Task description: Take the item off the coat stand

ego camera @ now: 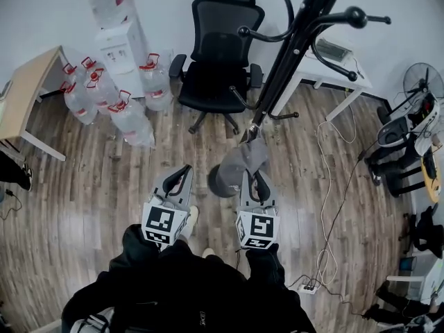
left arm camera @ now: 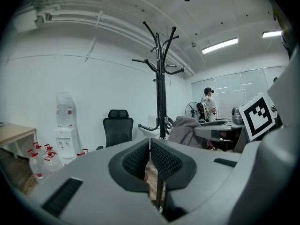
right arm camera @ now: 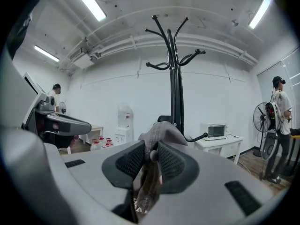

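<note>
- Our right gripper has its jaws clamped on a soft grey cap, all crumpled.
- The cap is low down, just in front of the black coat stand.
- Its long side runs from our jaws away toward the stand.
- Our left gripper has its jaws together, holding nothing.

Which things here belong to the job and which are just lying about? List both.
Job:
coat stand
grey cloth item, clamped in the right gripper
left gripper, shut and empty

Lying about:
office chair
water bottles
water dispenser
fan
toaster oven
</note>
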